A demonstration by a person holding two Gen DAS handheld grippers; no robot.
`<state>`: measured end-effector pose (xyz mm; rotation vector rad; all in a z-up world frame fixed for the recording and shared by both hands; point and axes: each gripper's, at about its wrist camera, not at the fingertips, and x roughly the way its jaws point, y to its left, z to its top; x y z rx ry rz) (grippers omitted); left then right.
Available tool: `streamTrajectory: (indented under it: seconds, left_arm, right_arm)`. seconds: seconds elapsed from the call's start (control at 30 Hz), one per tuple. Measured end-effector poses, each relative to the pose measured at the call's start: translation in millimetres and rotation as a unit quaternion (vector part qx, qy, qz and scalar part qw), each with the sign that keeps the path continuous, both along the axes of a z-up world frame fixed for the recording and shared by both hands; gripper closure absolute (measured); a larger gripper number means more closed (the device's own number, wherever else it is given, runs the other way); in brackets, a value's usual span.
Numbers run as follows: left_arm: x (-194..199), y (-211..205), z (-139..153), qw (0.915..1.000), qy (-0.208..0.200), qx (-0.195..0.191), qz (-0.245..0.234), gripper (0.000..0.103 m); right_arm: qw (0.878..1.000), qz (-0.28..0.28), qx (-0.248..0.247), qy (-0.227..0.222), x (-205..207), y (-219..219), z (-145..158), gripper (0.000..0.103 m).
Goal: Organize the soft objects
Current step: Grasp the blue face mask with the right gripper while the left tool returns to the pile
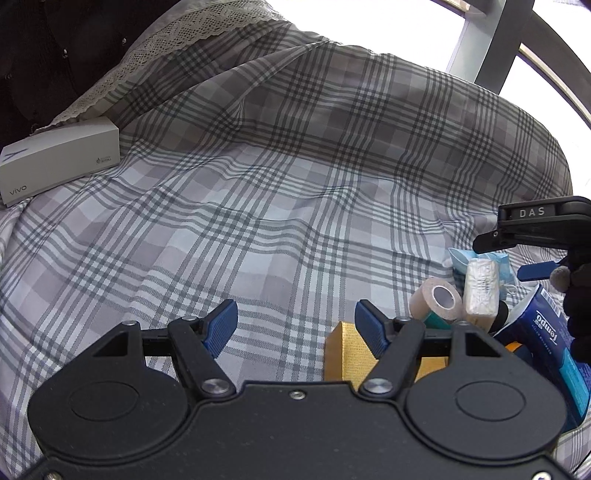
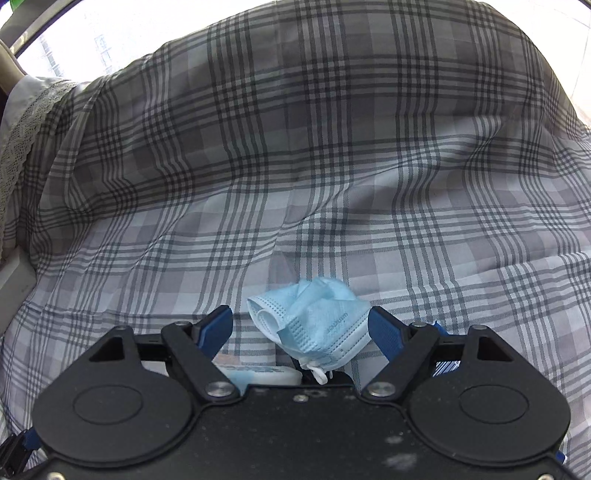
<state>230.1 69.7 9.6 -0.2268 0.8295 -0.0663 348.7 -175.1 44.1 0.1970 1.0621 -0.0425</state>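
Note:
A heap of small items lies on the plaid bedsheet. It holds a beige tape roll, a white wrapped gauze pack, a dark blue Tempo tissue pack and a gold box. My left gripper is open over bare sheet, its right finger above the gold box. A crumpled light blue face mask sits between the fingers of my right gripper, which is open. The mask lies against the right pad and well apart from the left one. A white tub shows partly beneath it.
A white vivo box rests at the far left beside lace-trimmed fabric. A grey window frame rises at the back right. The sheet humps up behind the heap, and wide flat sheet spreads left of it.

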Motion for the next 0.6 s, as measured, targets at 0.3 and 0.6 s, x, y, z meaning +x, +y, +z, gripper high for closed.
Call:
streamTrajectory:
  seconds: [0.3,0.6]
  left_arm:
    - [-2,-1,4,0.9999,-0.01,-0.001,-0.005,0.037]
    - [-1,-1,-1,1.0,-0.004,0.003,-0.006,0.037]
  right_arm:
    - [0.999,-0.013,-0.036,0.017,20,7,-17,0.027]
    - [0.997,-0.015,-0.06,0.039,26,-4,-23,0.043]
